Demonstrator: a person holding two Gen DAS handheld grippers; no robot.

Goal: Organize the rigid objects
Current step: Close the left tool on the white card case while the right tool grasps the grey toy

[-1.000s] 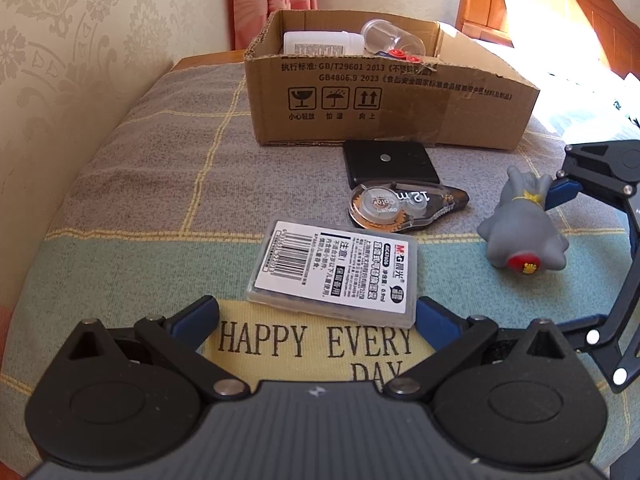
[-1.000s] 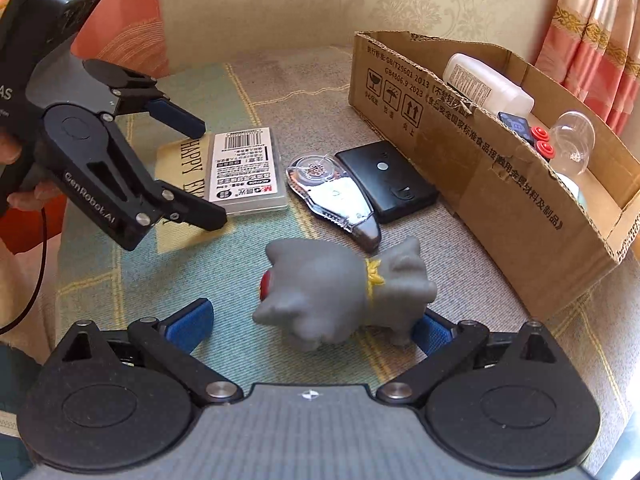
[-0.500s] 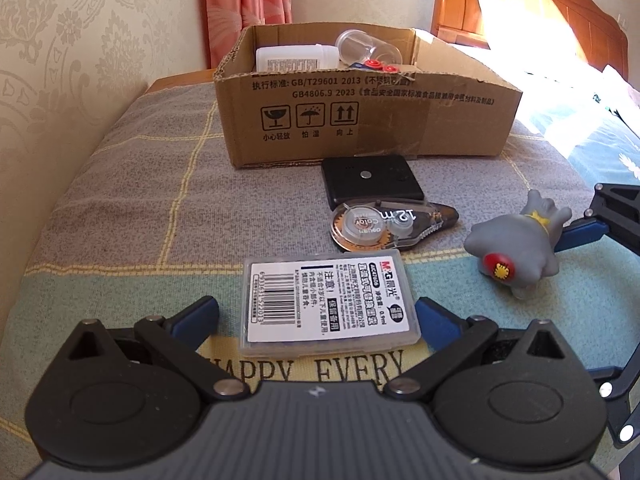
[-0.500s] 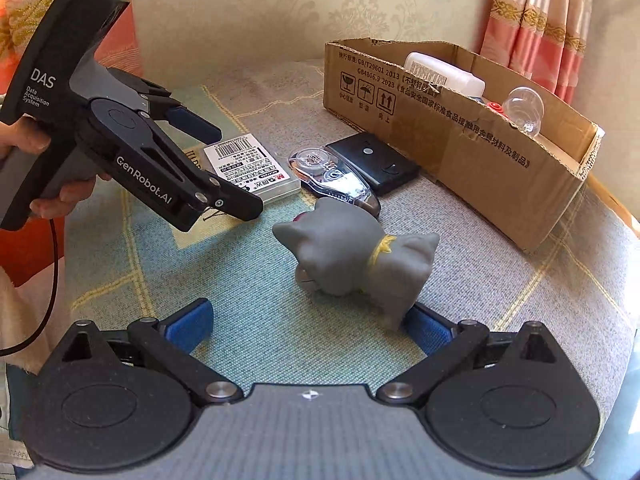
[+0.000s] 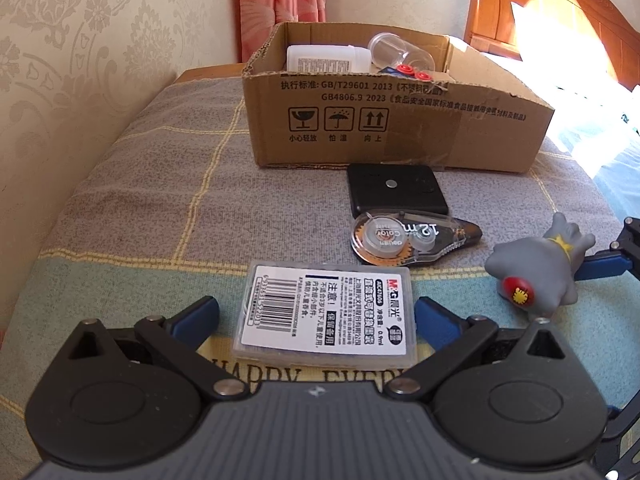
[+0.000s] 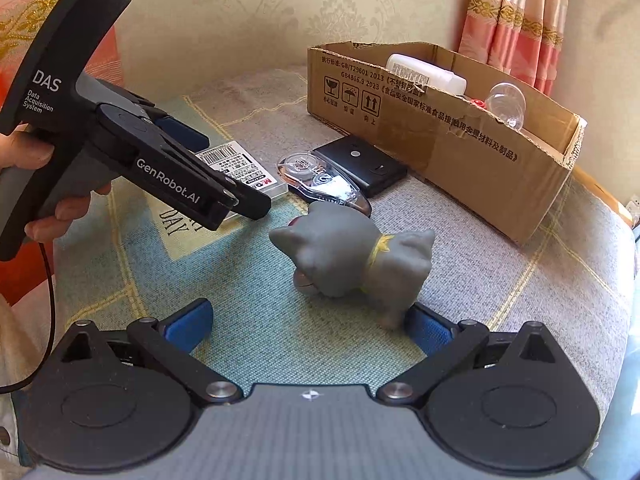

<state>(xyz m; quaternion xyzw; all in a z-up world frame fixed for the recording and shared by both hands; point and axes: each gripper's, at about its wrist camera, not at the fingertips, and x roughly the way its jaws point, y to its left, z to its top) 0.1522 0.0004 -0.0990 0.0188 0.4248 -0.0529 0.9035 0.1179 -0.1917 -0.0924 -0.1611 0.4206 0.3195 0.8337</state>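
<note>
Beside toy cat (image 6: 356, 264), correction tape (image 6: 324, 184), black case (image 6: 362, 166)

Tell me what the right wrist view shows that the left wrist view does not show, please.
Only the right wrist view shows the whole left gripper from outside, with "DAS" printed on it, and the person's hand holding it.

Only the left wrist view shows the wooden headboard in sunlight.

Both show the cardboard box, the white bottle inside it, the black case, the correction tape, the labelled plastic case and the grey toy. Both grippers are open.
</note>
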